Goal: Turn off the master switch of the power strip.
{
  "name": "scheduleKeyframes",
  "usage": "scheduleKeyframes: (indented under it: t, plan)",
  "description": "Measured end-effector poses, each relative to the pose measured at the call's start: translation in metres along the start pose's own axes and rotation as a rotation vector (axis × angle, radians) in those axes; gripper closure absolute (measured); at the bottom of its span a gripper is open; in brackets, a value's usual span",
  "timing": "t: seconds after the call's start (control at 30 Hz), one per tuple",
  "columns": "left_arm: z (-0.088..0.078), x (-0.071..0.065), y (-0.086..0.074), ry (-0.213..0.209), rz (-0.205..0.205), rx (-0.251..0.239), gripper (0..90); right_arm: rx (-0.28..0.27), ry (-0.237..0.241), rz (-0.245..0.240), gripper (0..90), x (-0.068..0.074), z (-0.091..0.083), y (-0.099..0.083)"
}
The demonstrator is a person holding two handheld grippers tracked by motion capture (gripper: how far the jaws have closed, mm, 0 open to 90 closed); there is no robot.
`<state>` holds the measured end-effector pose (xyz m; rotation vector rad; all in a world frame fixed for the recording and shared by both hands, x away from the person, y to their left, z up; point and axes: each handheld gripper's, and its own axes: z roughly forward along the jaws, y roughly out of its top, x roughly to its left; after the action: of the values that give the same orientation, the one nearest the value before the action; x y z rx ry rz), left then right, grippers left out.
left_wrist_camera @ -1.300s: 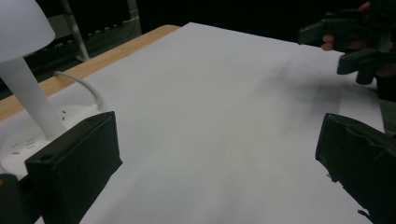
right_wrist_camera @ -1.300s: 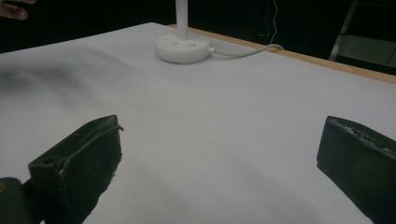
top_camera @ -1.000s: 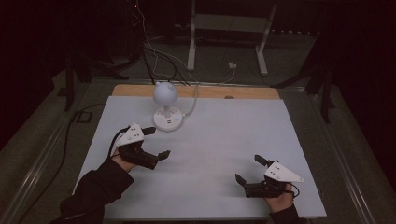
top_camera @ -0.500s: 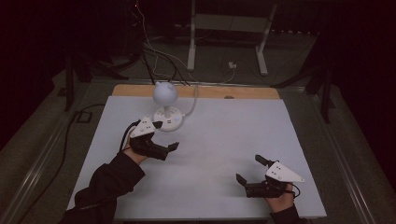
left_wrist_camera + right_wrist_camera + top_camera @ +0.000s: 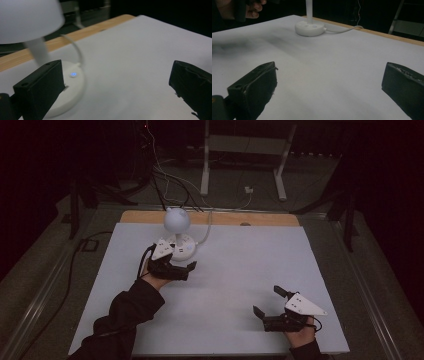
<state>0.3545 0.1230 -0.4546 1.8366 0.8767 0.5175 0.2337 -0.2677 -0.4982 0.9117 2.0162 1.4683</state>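
Note:
A white desk lamp stands at the back left of the white table top [image 5: 240, 265], with a round head [image 5: 176, 220] over a round base [image 5: 184, 248]. My left gripper [image 5: 184, 260] is open right beside the base, at its near side. In the left gripper view the base [image 5: 72, 85] lies by the left jaw, a small blue-lit button [image 5: 73, 74] on it and the lamp head [image 5: 27, 17] above. My right gripper [image 5: 267, 301] is open over bare table at the front right, nothing between its jaws. The right gripper view shows the base [image 5: 310, 28] far ahead.
A white cable [image 5: 206, 227] runs from the lamp base over the table's wooden back edge [image 5: 270, 219]. Behind the table are loose cables on the floor and a metal stand [image 5: 240, 150]. The left hand [image 5: 249, 8] appears at the top left of the right gripper view.
My left gripper has moved forward and to the right, up to the lamp base. The right gripper has stayed nearly still.

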Motion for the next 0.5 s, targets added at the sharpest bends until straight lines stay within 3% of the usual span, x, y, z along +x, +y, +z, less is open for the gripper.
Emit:
scheduleKeyframes:
  t: [0.07,0.33,0.5]
  plan:
    - [0.007,0.001,0.000,0.035,-0.033,0.007,0.4,0.001,0.001,0.000,0.0,0.000,0.000,0.000]
    - [0.022,-0.003,-0.001,0.052,-0.029,0.026,1.0,-0.002,0.003,0.001,0.0,0.000,-0.001,0.000]
    - [0.032,-0.004,-0.001,0.083,-0.039,0.032,11.1,-0.003,0.004,0.004,0.0,-0.001,-0.001,0.000]
